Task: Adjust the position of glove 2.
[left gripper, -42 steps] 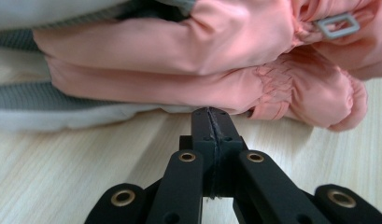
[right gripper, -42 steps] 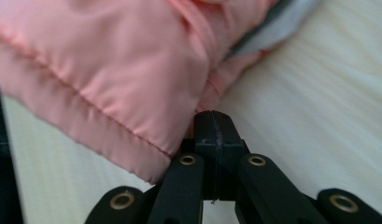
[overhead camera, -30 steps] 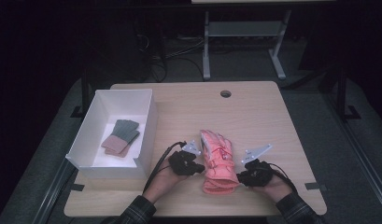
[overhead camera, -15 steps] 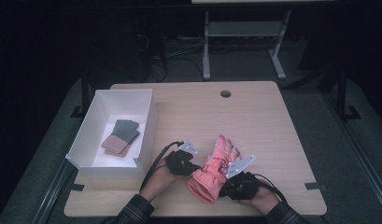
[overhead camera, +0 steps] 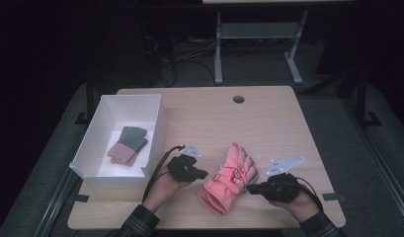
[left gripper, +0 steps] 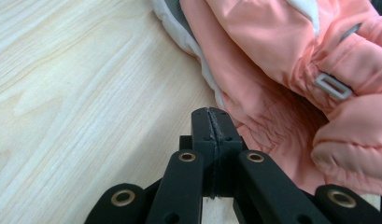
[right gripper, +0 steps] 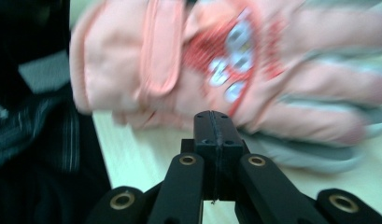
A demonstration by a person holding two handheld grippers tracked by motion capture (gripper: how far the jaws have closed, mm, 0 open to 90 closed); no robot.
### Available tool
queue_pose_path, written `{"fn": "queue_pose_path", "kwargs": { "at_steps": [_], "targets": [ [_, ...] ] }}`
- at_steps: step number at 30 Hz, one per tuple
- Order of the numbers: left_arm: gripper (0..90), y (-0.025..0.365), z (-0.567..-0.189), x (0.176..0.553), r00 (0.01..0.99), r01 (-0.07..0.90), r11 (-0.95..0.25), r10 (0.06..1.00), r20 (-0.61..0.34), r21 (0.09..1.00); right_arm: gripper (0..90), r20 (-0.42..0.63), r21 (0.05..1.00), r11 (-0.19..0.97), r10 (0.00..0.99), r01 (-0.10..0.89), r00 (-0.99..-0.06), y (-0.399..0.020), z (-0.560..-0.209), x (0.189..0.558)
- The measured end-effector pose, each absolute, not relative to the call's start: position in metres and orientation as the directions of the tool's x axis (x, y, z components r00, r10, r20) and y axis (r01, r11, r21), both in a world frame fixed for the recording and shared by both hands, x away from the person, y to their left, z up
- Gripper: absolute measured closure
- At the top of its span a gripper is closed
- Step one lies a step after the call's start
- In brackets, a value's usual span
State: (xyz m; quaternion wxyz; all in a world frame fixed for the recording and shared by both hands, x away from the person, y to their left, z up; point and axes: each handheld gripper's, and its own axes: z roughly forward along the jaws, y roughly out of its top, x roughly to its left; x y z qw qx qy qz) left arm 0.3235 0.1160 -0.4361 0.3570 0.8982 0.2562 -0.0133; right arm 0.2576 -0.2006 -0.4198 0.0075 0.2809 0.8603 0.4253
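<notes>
High view: my left gripper and right gripper flank the glove on the table; forearms enter from below.
Left gripper view: my jaws pressed together, empty, tips beside the glove.
Right gripper view: jaws pressed together, pointing at the glove, blurred.

Dark room, wooden table, grey floor
</notes>
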Motion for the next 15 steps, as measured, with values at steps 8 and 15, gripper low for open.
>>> {"fn": "queue_pose_path", "kwargs": {
  "at_steps": [8,15],
  "targets": [
    [89.6,0.115,-0.437,0.325,0.864,0.478,-0.611,0.456,-0.213,0.631,90.0,0.217,0.770,0.436,0.509,0.467,-0.833,-0.196,-0.418,0.272],
    [89.6,0.117,-0.437,0.326,0.868,0.473,-0.620,0.450,-0.210,0.626,90.0,0.201,0.762,0.450,0.518,0.465,-0.831,-0.185,-0.424,0.282]
  ]
}}
